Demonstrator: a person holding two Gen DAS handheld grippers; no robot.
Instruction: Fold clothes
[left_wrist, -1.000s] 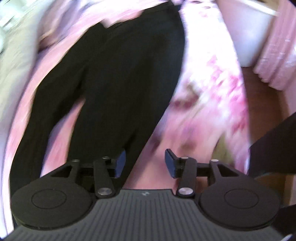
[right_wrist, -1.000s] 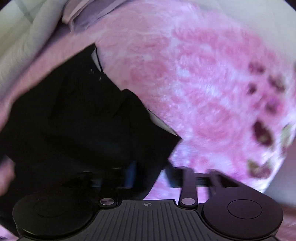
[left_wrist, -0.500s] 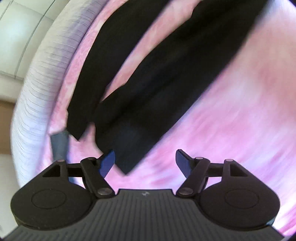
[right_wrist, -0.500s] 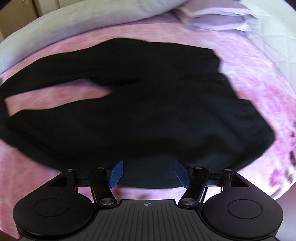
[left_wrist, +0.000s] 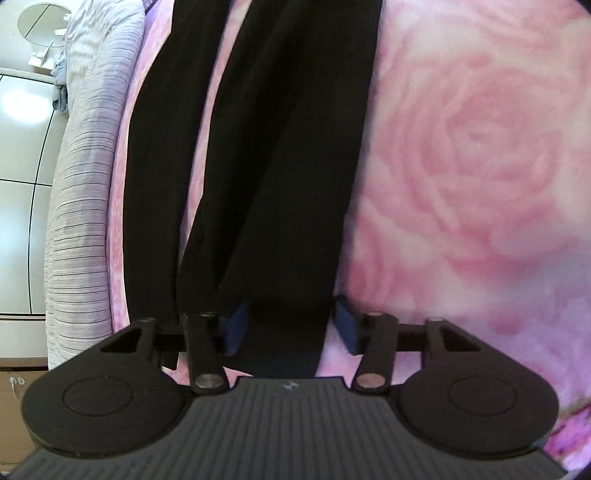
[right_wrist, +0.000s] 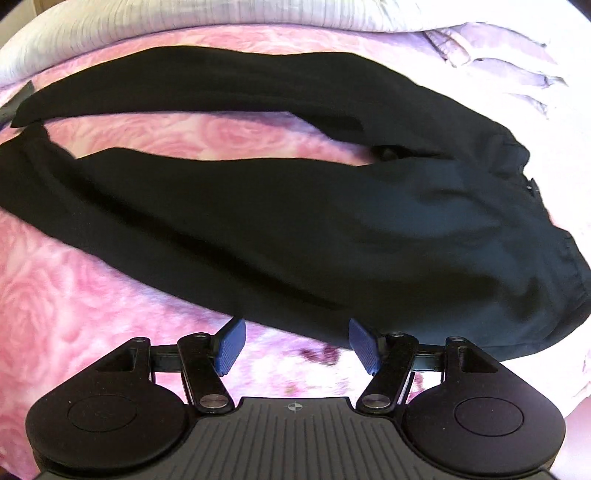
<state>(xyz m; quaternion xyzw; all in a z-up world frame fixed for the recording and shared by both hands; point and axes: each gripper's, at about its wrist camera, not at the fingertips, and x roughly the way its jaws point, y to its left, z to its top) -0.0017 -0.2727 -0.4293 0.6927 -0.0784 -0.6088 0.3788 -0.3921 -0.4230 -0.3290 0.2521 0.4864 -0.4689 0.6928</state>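
No brand names or readable writing anywhere, only a small compass-like mark on each gripper body. The black trousers (right_wrist: 295, 206) are spread out on a bed with a pink rose-print blanket (left_wrist: 480, 155), legs lying apart with a strip of blanket showing between them.

The left gripper (left_wrist: 291, 325) is down at the hem end of one trouser leg. Its blue fingers (left_wrist: 236, 325) have just been closing in, and the leg's end sits right between them. The left pad looks to be against the fabric, while the right pad stands a little off it, so I wouldn't call it a grip.

The right gripper (right_wrist: 299, 345) hovers by the edge of the trousers near the seat and waist part, fingers (right_wrist: 229, 345) spread apart with only blanket between them; the trouser edge runs just past the tips.

A grey striped quilt (left_wrist: 85, 177) is bunched along the far side of the bed, and a lilac pillow (right_wrist: 491, 62) lies beyond the waistband. White cabinet doors (left_wrist: 18, 184) stand off past the quilt.
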